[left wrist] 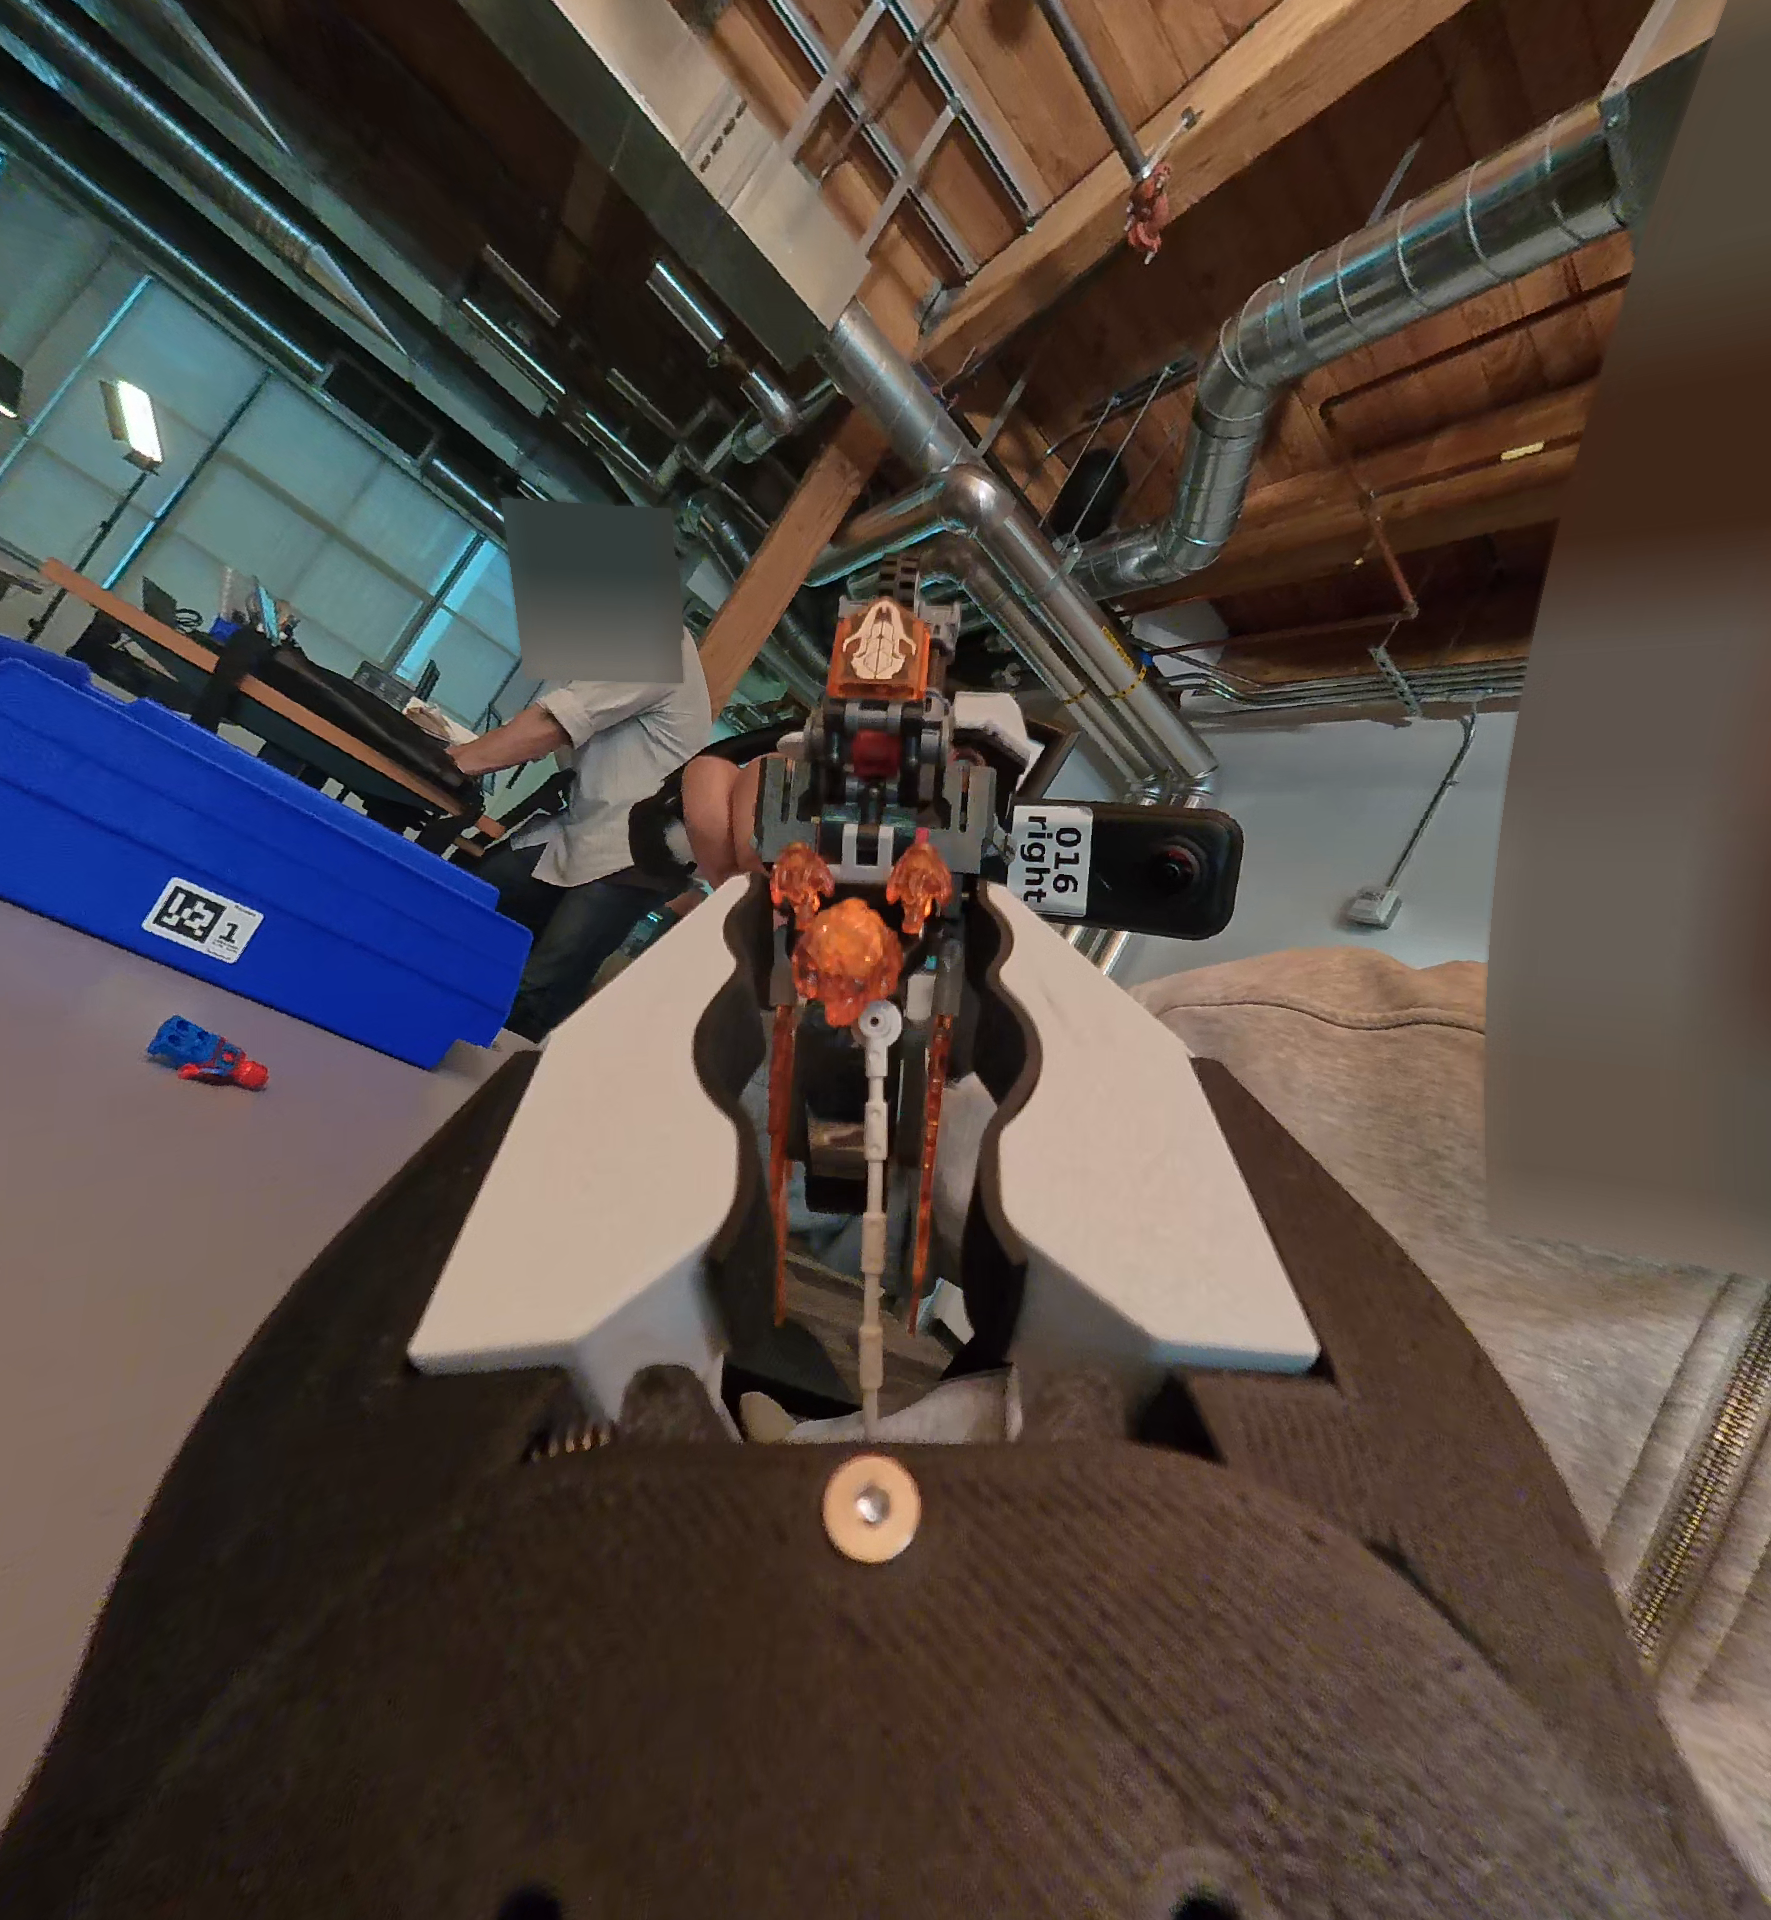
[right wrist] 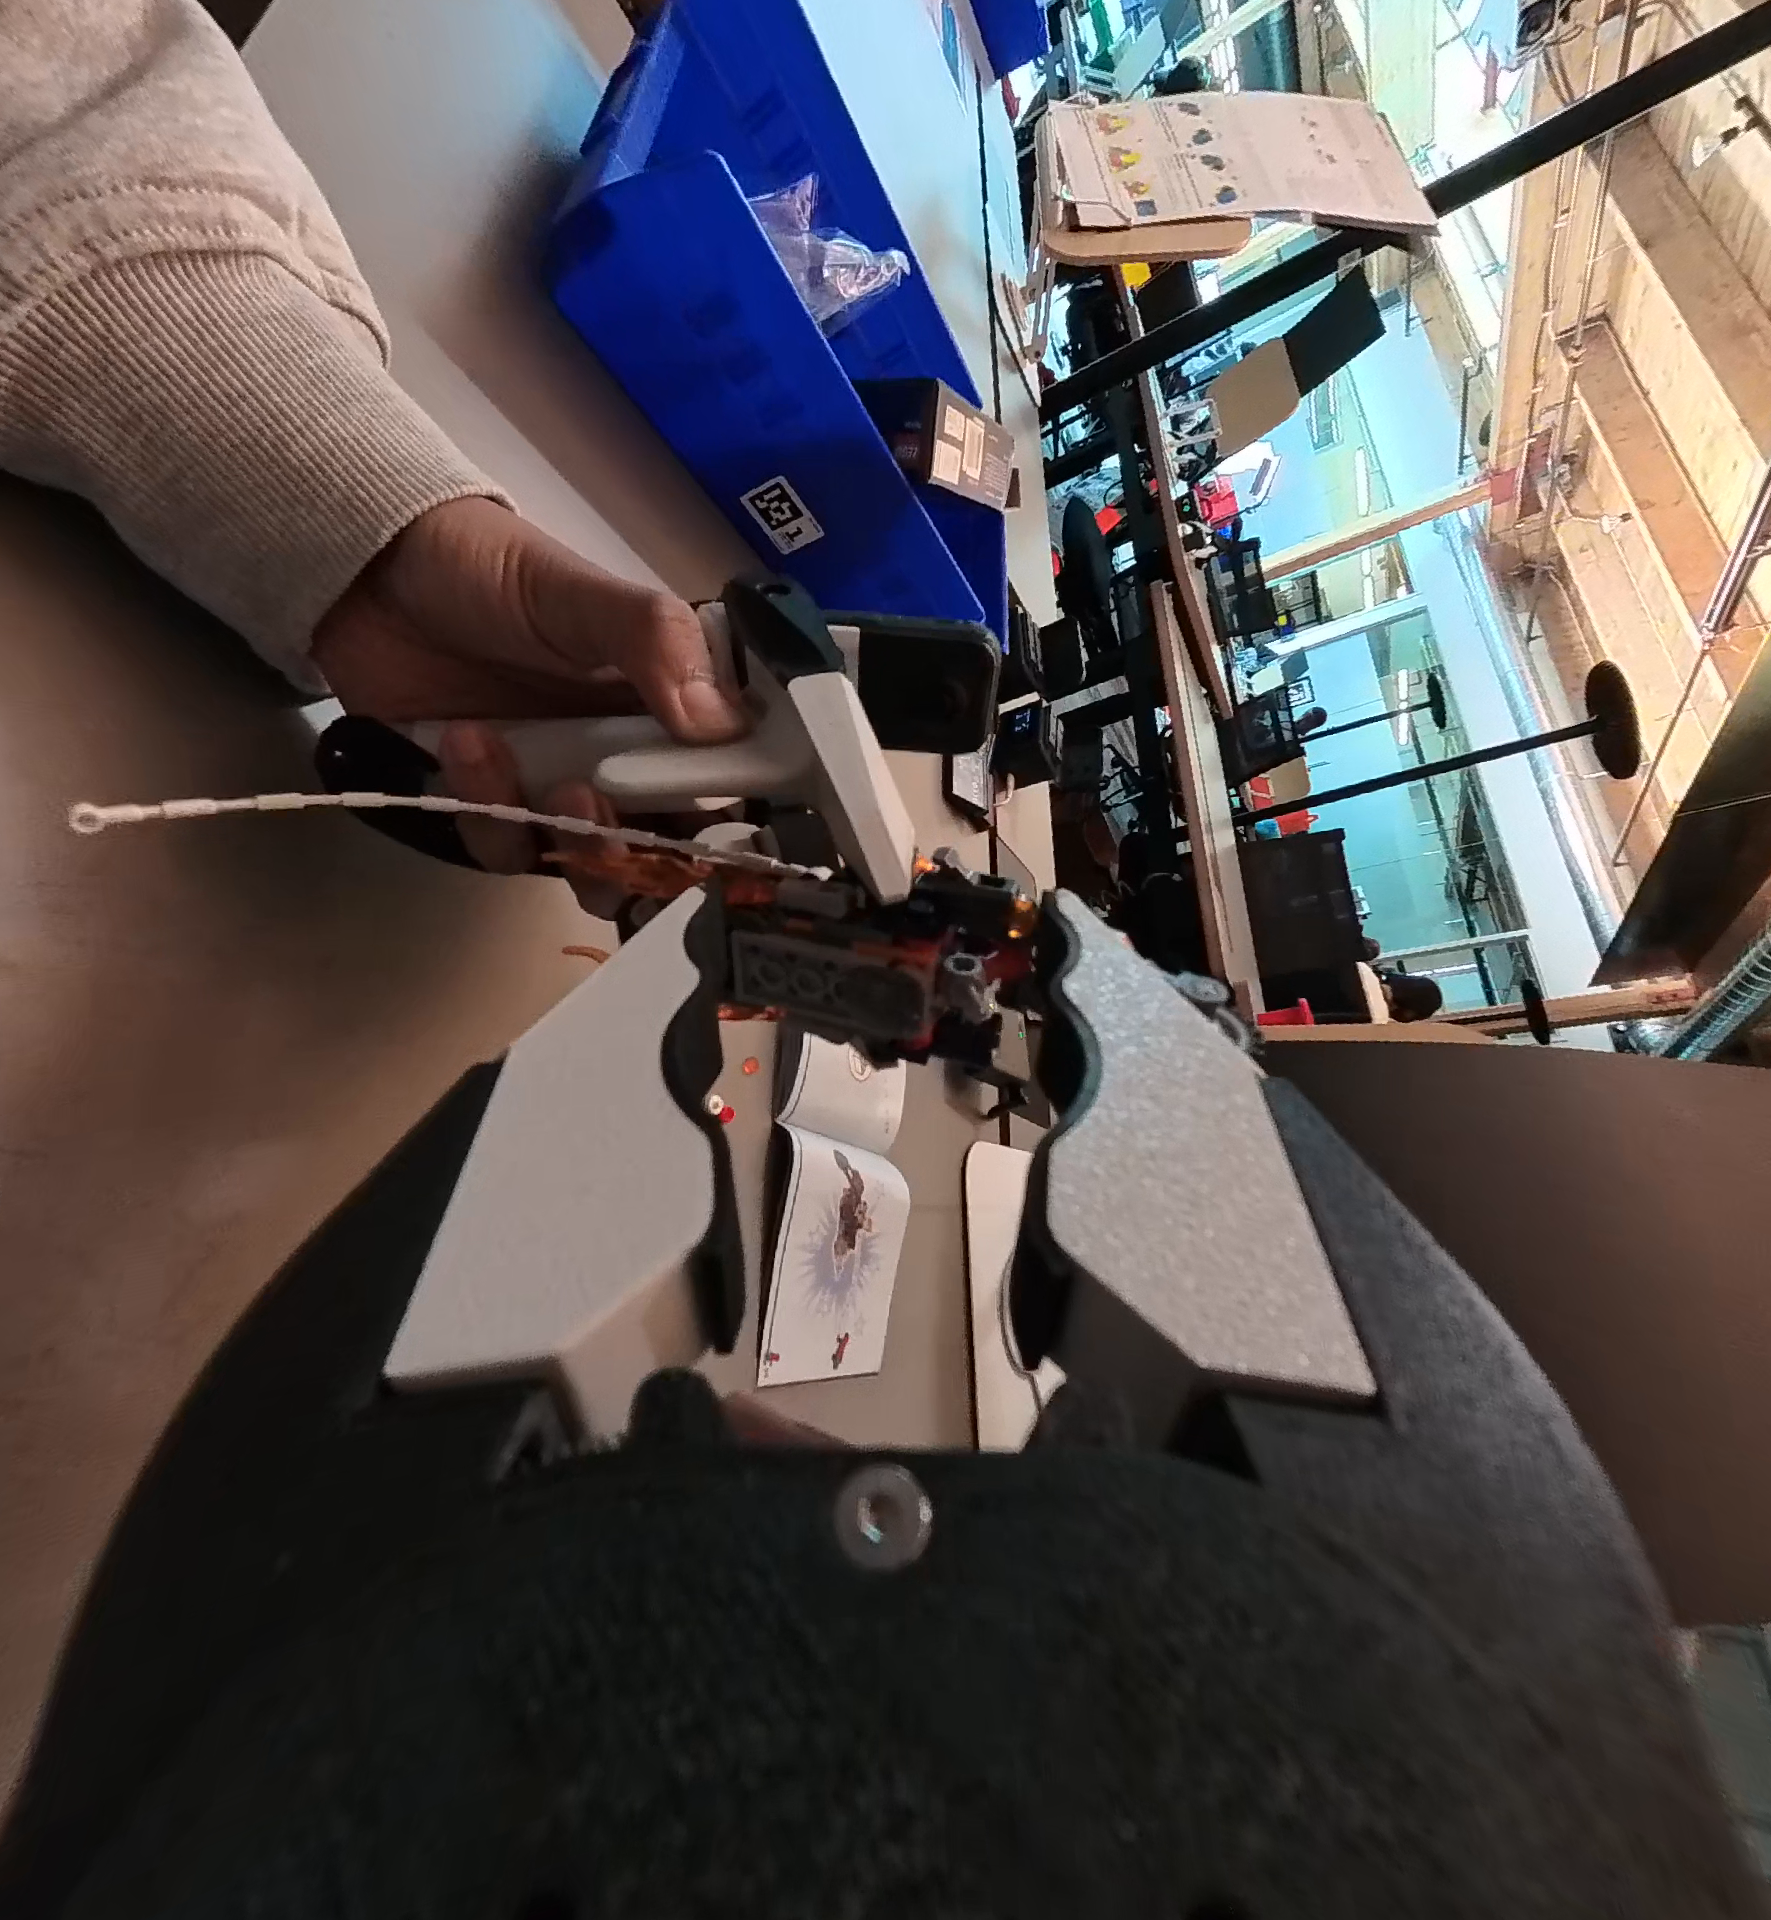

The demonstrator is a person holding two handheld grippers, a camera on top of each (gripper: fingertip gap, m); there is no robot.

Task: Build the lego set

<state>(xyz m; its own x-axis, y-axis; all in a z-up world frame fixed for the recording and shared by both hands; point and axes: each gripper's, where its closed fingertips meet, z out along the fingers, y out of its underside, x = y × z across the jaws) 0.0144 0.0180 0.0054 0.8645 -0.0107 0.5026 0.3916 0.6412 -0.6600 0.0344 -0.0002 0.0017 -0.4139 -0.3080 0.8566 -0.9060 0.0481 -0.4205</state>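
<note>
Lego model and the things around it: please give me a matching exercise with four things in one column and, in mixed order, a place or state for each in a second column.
Things:
1. lego model
2. white chain
3. small red and blue figure
4. instruction booklet

Places or states:
A. lying alone on the table before the blue bin
B. open on the table
C. gripped by both pairs of jaws
D. sticking out freely from the model

Pairs: 1-C, 2-D, 3-A, 4-B
</note>
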